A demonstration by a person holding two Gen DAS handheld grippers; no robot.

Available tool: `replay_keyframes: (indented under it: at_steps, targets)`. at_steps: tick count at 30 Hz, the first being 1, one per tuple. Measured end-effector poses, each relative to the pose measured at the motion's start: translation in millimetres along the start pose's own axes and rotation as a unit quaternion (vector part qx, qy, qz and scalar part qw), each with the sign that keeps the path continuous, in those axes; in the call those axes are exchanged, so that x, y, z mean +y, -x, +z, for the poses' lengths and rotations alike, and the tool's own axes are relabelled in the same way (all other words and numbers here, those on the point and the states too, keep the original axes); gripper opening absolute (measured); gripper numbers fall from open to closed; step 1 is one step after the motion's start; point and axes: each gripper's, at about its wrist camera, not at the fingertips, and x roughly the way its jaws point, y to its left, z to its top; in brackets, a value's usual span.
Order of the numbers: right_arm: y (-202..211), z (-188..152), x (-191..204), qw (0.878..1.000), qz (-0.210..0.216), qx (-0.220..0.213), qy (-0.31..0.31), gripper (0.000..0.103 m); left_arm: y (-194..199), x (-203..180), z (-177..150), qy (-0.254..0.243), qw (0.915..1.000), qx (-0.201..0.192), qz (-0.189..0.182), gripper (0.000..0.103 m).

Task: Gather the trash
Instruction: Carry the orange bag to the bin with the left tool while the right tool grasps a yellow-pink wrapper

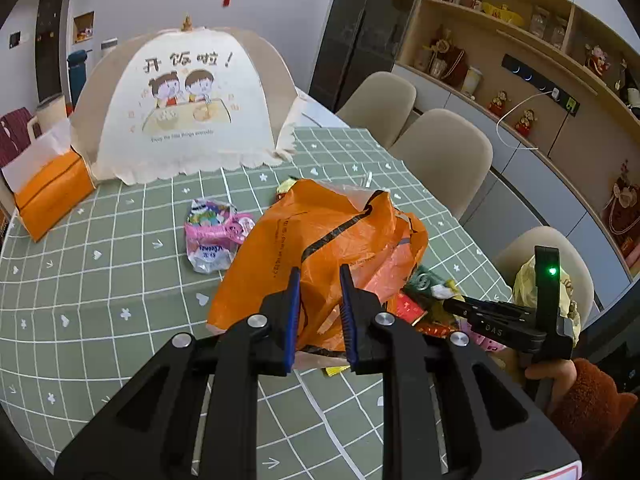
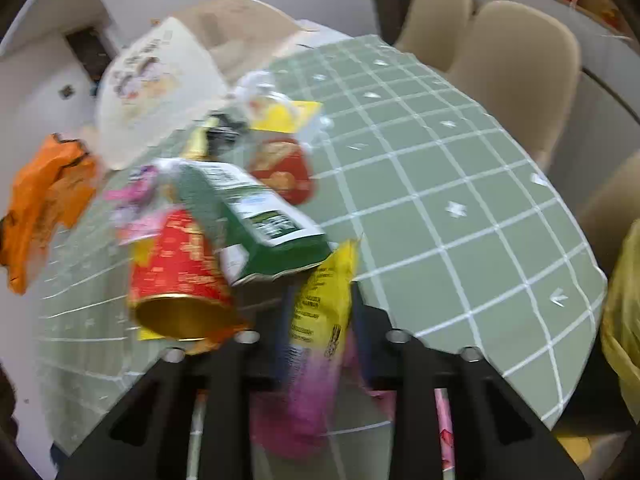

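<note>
Claws (image 1: 319, 280) (image 2: 320, 304) clamped on bag (image 1: 320, 240), wrapper (image 2: 320, 300)

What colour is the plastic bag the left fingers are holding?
Orange, with a black stripe; the plastic bag shows best in the left wrist view.

Counter (image 1: 120, 280) covered with a green cloth ruled in white squares. At the far edge stands a cream food-cover tent (image 1: 188, 108) printed with two cartoon children; beside it, toward the far left corner, an orange tissue box (image 1: 52, 196). Mid-counter lies a crumpled pink-and-silver wrapper (image 1: 212, 236). Near the right edge rests an orange plastic bag (image 1: 320, 252), with a heap of mixed wrappers (image 1: 416, 300) just beside it.
</note>
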Motion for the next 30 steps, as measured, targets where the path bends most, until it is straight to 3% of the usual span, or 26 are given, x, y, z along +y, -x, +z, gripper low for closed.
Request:
replay_keyframes:
  at_steps: [1, 8, 13, 17, 22, 25, 30]
  targets:
    - [8.0, 2.2, 2.8, 1.000, 0.005, -0.011, 0.006, 0.009, 2.5, -1.0, 3.0, -0.004, 1.0000, -0.004, 0.002, 0.018]
    - [83.5, 22.6, 2.4, 0.996, 0.019, -0.087, 0.007, 0.009, 5.3, -23.1, 28.1, -0.025, 0.9992, -0.026, -0.017, 0.018]
    - [135.8, 27.7, -18.8, 0.992, -0.014, -0.128, 0.009, 0.009, -1.2, -63.5, 45.3, -0.060, 0.9958, -0.035, -0.060, 0.018]
    - [177.7, 17.6, -61.8, 0.986, -0.063, -0.155, -0.005, 0.009, -15.3, -116.0, 52.2, -0.096, 0.9886, -0.036, -0.110, 0.018]
    - [230.0, -7.9, -127.6, 0.973, -0.142, -0.178, -0.030, 0.009, -55.2, -209.9, 49.6, -0.145, 0.9714, -0.007, -0.188, 0.018]
    - [264.0, -27.6, -170.9, 0.958, -0.204, -0.194, -0.049, 0.009, -76.1, -268.4, 43.0, -0.177, 0.9573, 0.007, -0.229, 0.018]
    - [315.0, -56.7, -238.5, 0.934, -0.258, -0.223, -0.108, 0.009, -107.7, -370.1, 24.0, -0.226, 0.9269, 0.036, -0.297, 0.018]
